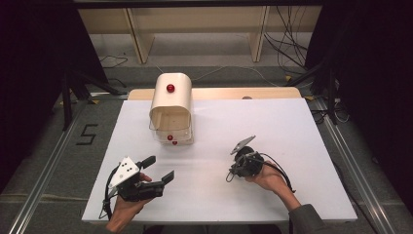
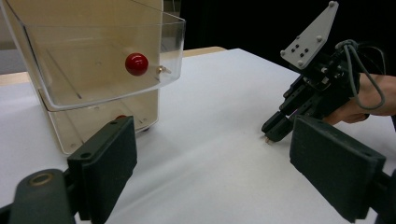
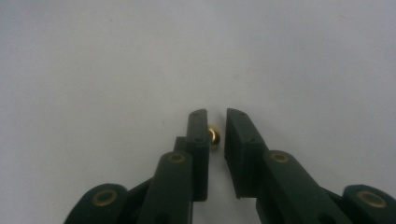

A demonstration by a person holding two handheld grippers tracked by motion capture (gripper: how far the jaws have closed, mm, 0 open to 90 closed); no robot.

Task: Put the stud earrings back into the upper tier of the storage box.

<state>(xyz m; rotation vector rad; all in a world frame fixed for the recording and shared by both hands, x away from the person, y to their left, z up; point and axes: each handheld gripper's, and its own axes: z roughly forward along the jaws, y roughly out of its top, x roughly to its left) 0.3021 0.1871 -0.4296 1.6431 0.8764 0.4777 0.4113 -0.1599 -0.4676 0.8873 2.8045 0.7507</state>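
A white table [image 1: 272,126] carries a small drawer cabinet [image 1: 171,109].

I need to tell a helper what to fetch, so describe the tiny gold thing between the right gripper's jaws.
On the white table, right of the cream drawer box, find the right gripper pointing down at the tabletop. Between its jaws sits a tiny shiny brass-coloured piece, touching one of them. It is gold, unlike the red knobs on the box.

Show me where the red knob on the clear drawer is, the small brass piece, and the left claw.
Red knob [image 2: 136,64], left gripper view, middle of the ball.
Brass piece [image 3: 213,137], right gripper view, its rounded head.
Left claw [image 1: 158,168], high view, midway between its tips.
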